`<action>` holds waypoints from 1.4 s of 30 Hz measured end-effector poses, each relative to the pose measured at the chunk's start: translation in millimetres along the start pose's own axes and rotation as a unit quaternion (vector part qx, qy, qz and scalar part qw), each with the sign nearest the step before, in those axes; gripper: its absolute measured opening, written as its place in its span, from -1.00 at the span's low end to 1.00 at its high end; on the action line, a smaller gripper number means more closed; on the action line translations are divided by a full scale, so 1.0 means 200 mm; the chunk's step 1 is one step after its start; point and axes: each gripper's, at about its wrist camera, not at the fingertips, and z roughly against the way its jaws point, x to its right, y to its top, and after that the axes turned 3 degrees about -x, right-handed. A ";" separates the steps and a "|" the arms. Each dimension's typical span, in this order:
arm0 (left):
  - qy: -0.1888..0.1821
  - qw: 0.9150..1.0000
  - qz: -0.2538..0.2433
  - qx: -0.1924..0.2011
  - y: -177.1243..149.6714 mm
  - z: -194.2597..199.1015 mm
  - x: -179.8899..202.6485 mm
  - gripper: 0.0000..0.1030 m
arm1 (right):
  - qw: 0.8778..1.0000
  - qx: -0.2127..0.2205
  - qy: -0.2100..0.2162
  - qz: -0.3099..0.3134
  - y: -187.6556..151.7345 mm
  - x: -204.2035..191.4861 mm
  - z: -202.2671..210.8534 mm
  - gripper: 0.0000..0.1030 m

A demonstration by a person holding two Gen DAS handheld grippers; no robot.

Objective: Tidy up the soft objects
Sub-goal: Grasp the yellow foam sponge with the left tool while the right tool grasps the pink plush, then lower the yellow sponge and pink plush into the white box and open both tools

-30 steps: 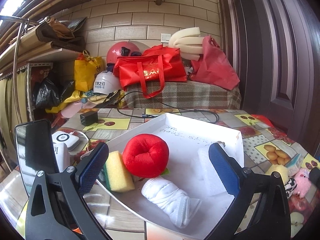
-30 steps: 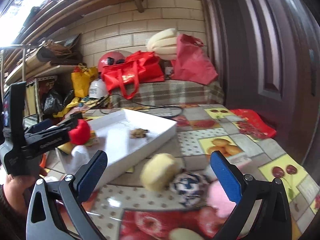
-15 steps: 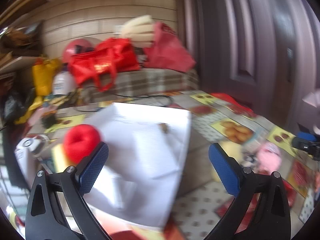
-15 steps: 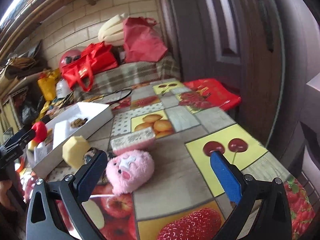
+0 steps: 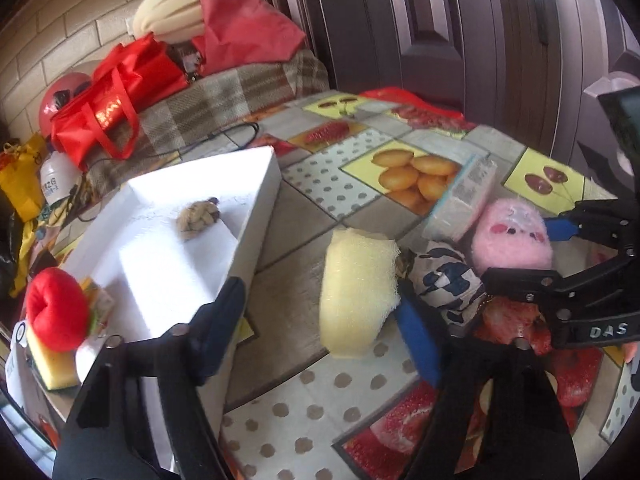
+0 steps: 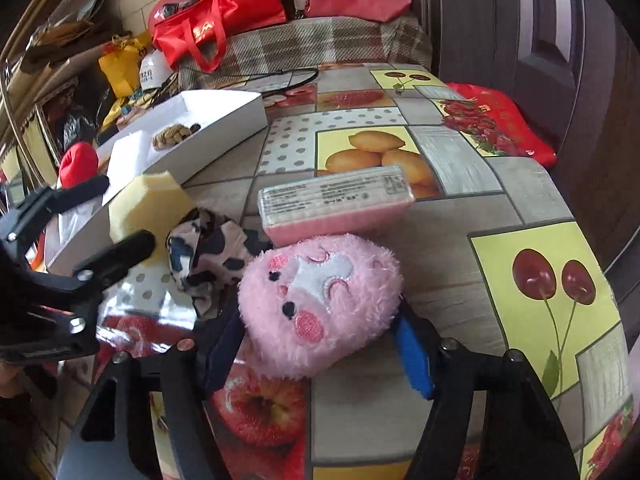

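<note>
A pink plush toy (image 6: 320,304) lies on the table between the fingers of my right gripper (image 6: 320,340), which is open around it; the pads look close to its sides. It also shows in the left wrist view (image 5: 512,236). My left gripper (image 5: 320,320) is open, with a pale yellow sponge (image 5: 356,292) between its fingers. A spotted cloth (image 6: 208,256) lies between sponge and plush. A wrapped pink sponge pack (image 6: 336,204) lies behind the plush. The white tray (image 5: 256,216) holds a knotted rope ball (image 5: 198,218), a red plush (image 5: 58,314) and a yellow sponge (image 5: 50,356).
The table (image 6: 500,208) has a fruit-print cover and its right edge runs near a dark door (image 6: 560,40). Red bags (image 6: 216,20), a helmet (image 6: 154,70) and a black cable (image 6: 288,80) sit at the back. A red packet (image 6: 500,116) lies at the right edge.
My left gripper swung right from over the tray to the pale yellow sponge. My right gripper moved forward and down until the pink plush sits between its fingers.
</note>
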 end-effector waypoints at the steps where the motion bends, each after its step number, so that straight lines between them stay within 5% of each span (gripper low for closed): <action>1: -0.006 1.000 -0.004 -0.008 0.01 -0.02 0.01 0.07 | 1.000 0.002 0.003 0.000 0.00 0.00 0.01 0.27; 3: -0.014 1.000 -0.009 -0.023 0.01 -0.05 0.02 -0.46 | 1.000 0.009 0.006 -0.002 0.00 0.00 0.02 0.24; 4: -0.021 1.000 -0.008 -0.020 0.01 -0.05 0.01 -0.54 | 1.000 0.021 0.004 -0.006 -0.01 0.01 0.05 0.23; 8: -0.026 0.998 0.020 0.046 -0.02 0.08 -0.04 -0.54 | 0.995 0.097 0.004 -0.018 -0.05 0.02 0.19 0.22; 13: -0.006 0.985 0.051 0.162 -0.09 0.30 -0.10 -0.54 | 0.981 0.191 -0.039 0.016 -0.12 -0.07 0.36 0.22; 15: 0.004 0.981 0.065 0.181 -0.11 0.35 -0.12 -0.54 | 0.977 0.205 -0.050 0.032 -0.13 -0.12 0.38 0.22; 29: 0.023 0.979 0.093 0.180 -0.17 0.40 -0.27 -0.54 | 0.976 0.209 -0.046 0.048 -0.10 -0.25 0.34 0.23; 42: 0.083 0.976 0.113 0.168 -0.26 0.40 -0.52 -0.54 | 0.975 0.209 -0.039 0.061 -0.09 -0.35 0.31 0.23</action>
